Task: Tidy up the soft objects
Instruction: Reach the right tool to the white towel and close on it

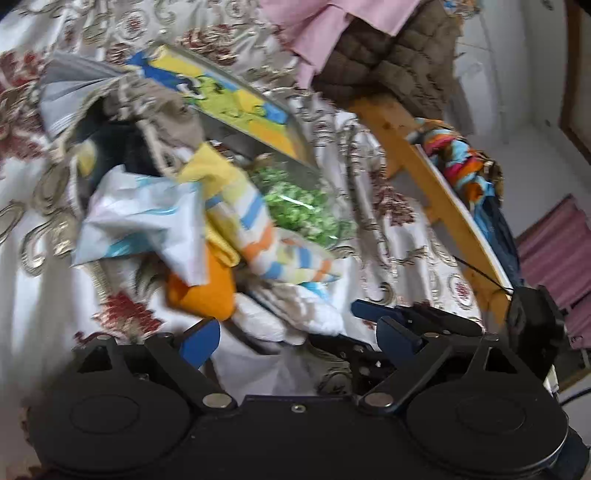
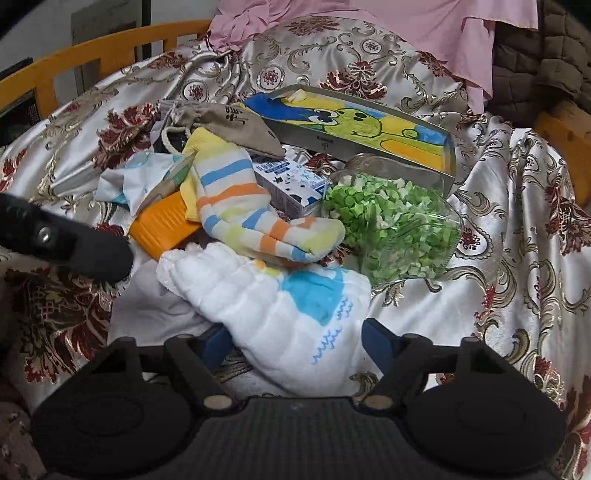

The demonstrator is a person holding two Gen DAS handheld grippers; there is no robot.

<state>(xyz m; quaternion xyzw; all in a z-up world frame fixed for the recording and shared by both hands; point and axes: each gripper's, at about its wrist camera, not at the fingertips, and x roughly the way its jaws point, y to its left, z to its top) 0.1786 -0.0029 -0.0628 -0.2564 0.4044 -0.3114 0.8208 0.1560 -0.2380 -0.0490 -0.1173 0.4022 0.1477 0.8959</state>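
A pile of soft things lies on a floral bedspread (image 2: 498, 280). A white quilted cloth with a blue print (image 2: 280, 314) lies nearest, between the open fingers of my right gripper (image 2: 299, 345); it also shows in the left wrist view (image 1: 295, 314). A striped sock (image 2: 243, 210) lies over it, seen too in the left wrist view (image 1: 258, 229). A beige drawstring pouch (image 2: 236, 125) and a pale printed cloth (image 1: 147, 221) lie behind. My left gripper (image 1: 295, 332) is open and empty just before the pile; its body (image 2: 66, 240) shows at left.
A tin tray with a cartoon print (image 2: 369, 125), a glass jar of green bits (image 2: 391, 221), a small carton (image 2: 291, 184) and an orange ribbed object (image 2: 162, 221) sit in the pile. A wooden bed rail (image 1: 424, 184) runs at right. Pink cloth (image 2: 443, 33) lies behind.
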